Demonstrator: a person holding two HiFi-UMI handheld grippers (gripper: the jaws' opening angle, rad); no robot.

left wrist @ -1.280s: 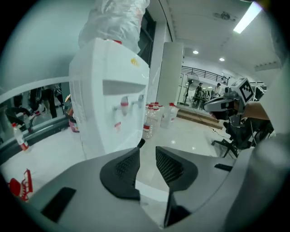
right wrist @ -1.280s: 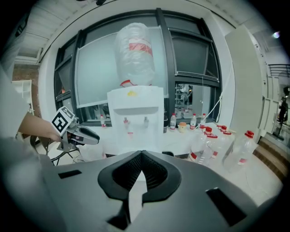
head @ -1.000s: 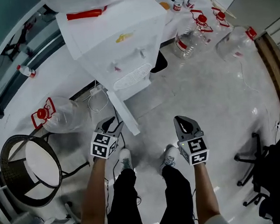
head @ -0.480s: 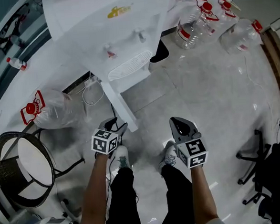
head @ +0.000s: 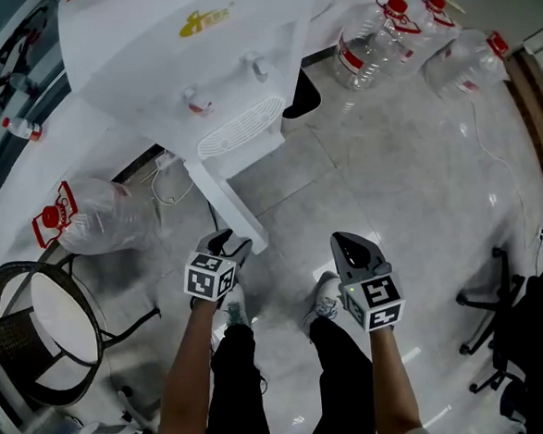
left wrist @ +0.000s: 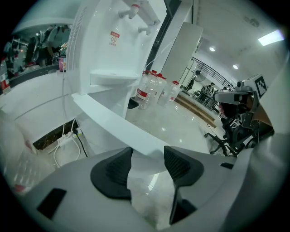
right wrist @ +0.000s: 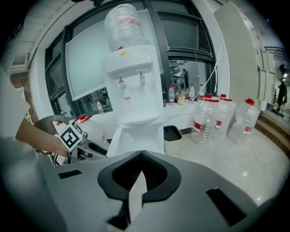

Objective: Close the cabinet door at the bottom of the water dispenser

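The white water dispenser (head: 168, 61) stands at the top of the head view. Its bottom cabinet door (head: 224, 205) is swung out toward me and shows edge-on. My left gripper (head: 225, 241) is at the door's outer end. In the left gripper view the door (left wrist: 118, 124) crosses just beyond the left gripper (left wrist: 148, 154), whose jaws stand open with nothing pressed between them. My right gripper (head: 352, 245) hangs to the right of the door, apart from it, with its jaws shut and empty. In the right gripper view the right gripper (right wrist: 142, 154) faces the dispenser (right wrist: 136, 81) and its open door (right wrist: 111, 138).
A round wicker basket (head: 20, 331) stands at the left, with a large water bottle (head: 95, 219) lying nearby. Several empty bottles (head: 380, 41) and a black bin (head: 302, 98) are right of the dispenser. Cables (head: 171, 177) lie behind the door. Office chairs (head: 530, 332) stand at the right.
Both grippers have sunk toward the floor. The left one has closed in on the door's outer end. The dispenser has shifted up and left in the head view.
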